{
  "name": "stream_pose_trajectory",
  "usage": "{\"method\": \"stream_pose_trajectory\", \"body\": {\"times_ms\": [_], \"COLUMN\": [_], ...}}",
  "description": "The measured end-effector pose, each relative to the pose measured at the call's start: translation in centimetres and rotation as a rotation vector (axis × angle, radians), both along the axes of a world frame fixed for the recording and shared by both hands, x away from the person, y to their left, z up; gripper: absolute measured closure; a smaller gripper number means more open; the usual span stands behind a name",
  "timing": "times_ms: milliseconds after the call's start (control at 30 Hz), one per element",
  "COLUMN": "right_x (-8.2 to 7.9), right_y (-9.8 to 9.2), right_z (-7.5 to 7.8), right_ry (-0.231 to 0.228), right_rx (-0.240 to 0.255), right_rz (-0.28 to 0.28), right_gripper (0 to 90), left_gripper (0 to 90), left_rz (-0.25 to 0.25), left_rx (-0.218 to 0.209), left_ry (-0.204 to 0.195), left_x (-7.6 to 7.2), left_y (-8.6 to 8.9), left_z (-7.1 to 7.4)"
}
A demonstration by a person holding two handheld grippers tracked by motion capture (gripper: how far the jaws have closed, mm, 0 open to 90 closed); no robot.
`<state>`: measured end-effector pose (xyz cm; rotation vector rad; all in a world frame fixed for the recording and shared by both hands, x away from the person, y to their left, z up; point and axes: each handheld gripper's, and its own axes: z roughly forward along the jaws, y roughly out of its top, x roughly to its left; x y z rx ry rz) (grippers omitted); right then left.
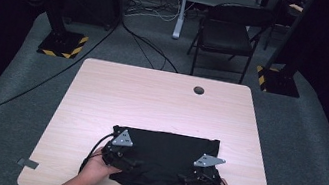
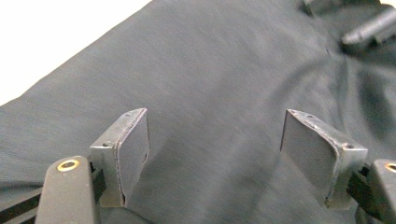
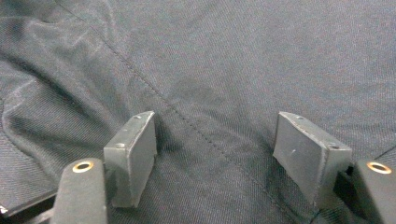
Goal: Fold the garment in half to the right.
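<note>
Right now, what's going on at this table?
A person works on a black garment lying flat at the near edge of a light wooden table. The left gripper and the right gripper sit over its near corners, one in each hand. Both have their jaws open, with cloth beneath them but nothing pinched yet.

Black garment (image 1: 163,161): matt woven cloth with a fine twill grain and a stitched seam. Tabletop (image 1: 151,100): pale wood-grain laminate, smooth, faint sheen. Left gripper (image 2: 215,154) and right gripper (image 3: 215,158): dull grey metal jaws, scuffed edges, matt pads, brass-coloured rivets.
</note>
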<state>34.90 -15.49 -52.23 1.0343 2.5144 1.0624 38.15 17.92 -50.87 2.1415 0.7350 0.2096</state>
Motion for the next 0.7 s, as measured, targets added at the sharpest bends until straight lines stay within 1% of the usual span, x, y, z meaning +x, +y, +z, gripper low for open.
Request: {"method": "stream_pose_trajectory", "body": {"times_ms": [100, 167, 233, 300, 467, 567, 700], "right_x": [0.0, 0.0, -0.1, -0.1, -0.1, -0.1, -0.1], "right_y": [0.0, 0.0, 0.0, 0.0, -0.1, -0.1, 0.0], "right_z": [0.0, 0.0, -0.1, -0.1, -0.1, -0.1, -0.1], "right_ry": [-0.003, -0.005, -0.005, -0.009, -0.012, -0.011, -0.011], "right_rx": [0.000, 0.001, 0.002, 0.004, 0.008, 0.008, 0.007], "right_rz": [-0.001, -0.001, -0.002, -0.003, -0.004, -0.003, -0.004], "right_gripper": [29.1, 29.1, 29.0, 29.0, 29.0, 28.9, 28.9], "left_gripper": [24.2, 24.9, 25.2, 25.2, 25.1, 25.1, 25.2], "left_rz": [0.026, 0.047, 0.060, 0.073, 0.094, 0.109, 0.133], "left_rx": [-0.016, -0.029, -0.027, -0.021, 0.007, 0.018, 0.022], "left_ry": [-0.009, -0.027, -0.039, -0.042, -0.047, -0.062, -0.063], "left_x": [1.1, 1.6, 2.1, 2.5, 3.6, 4.1, 4.7], "left_y": [0.6, 1.0, 1.2, 1.4, 1.5, 1.7, 2.2], "left_z": [0.7, 1.0, 1.1, 1.1, 1.0, 1.1, 1.0]}}
